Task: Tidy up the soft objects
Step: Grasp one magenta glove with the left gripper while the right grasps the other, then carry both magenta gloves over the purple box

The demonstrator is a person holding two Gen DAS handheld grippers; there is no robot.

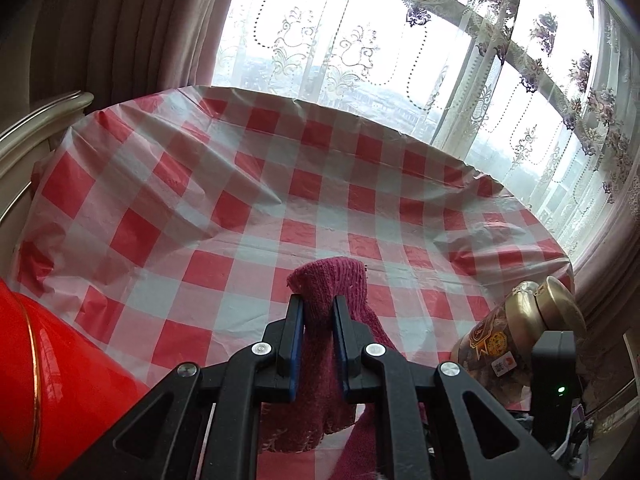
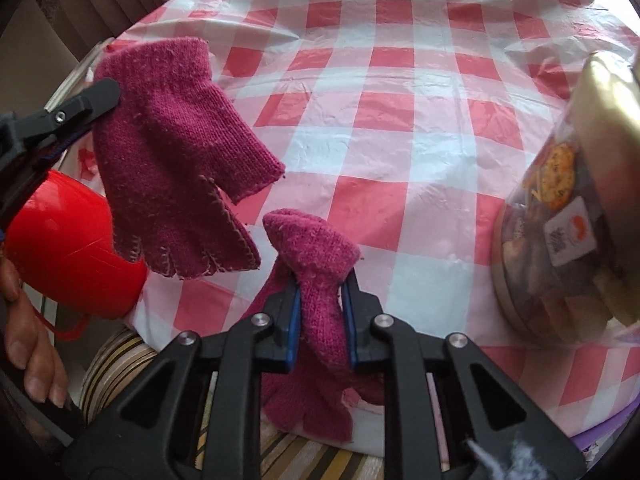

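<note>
The red cup (image 2: pixel 76 248) lies on its side at the left edge of the surface (image 2: pixel 400 120); I cannot see inside it. The left gripper (image 1: pixel 318 304) pinches one magenta glove (image 2: pixel 176 160), fingertips hanging down above the surface. Just to its right, the right gripper (image 2: pixel 322 280) is closed on the second glove (image 2: pixel 316 264). The jar (image 2: pixel 568 216) at far right holds snacks.

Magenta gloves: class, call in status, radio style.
Left gripper shut on one magenta glove, lifted. Right gripper shut on second glove at table edge. Red cup and snack jar flank; checked cloth between clear.
</note>
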